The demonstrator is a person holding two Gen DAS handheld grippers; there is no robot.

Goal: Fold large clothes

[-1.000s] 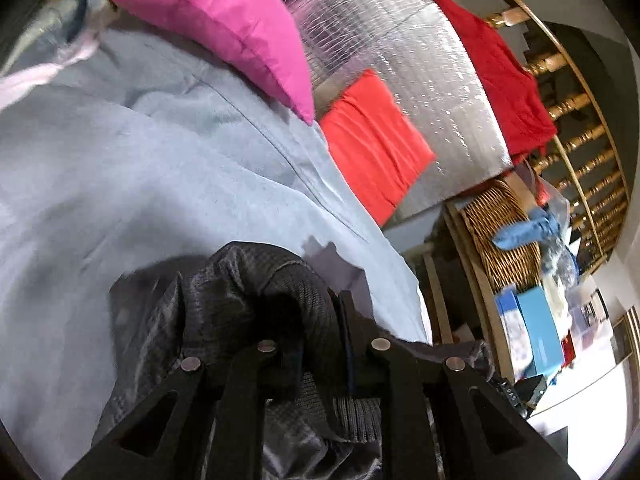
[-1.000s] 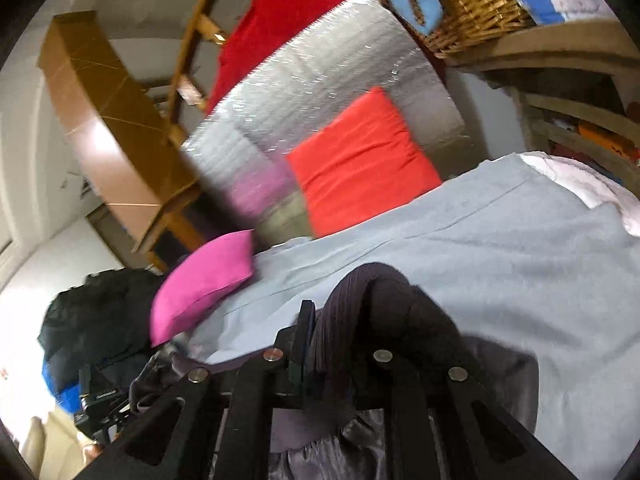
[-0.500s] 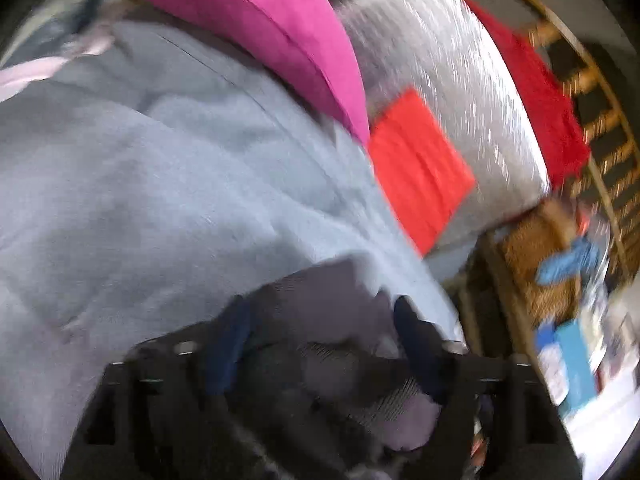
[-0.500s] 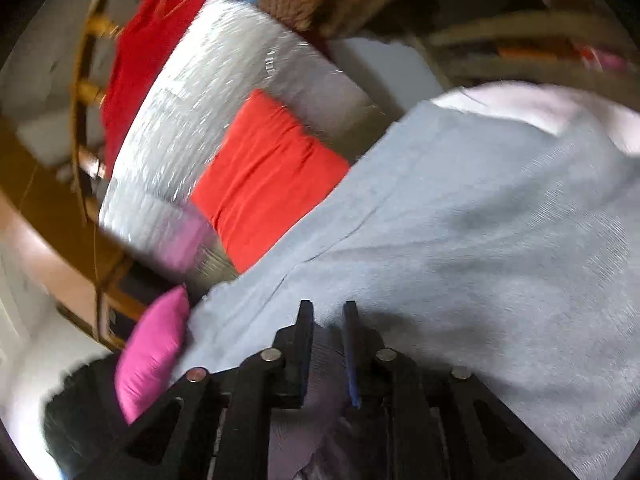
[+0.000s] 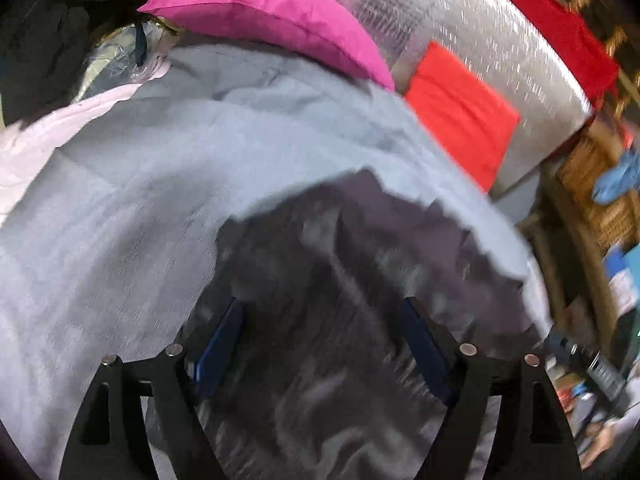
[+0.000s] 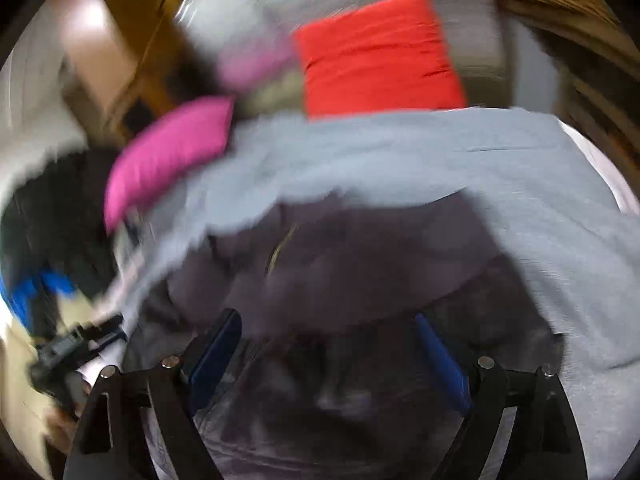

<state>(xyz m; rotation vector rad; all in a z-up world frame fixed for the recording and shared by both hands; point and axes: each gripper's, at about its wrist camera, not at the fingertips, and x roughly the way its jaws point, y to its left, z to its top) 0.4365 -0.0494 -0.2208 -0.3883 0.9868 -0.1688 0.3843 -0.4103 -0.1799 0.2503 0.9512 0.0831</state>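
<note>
Left wrist view: we note the left gripper with jaws opening, the dark grey crumpled jacket-like garment lying loose between its blue pads, unclamped. It lies on a pale blue-grey bed sheet below a magenta cushion. Right gripper likewise opening over the same garment; we judge a fold edge is being laid down and let go.

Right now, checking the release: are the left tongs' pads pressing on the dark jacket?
Apart. The left wrist view shows the left tongs opening, both blue pads standing clear of the dark jacket lying between them.
</note>
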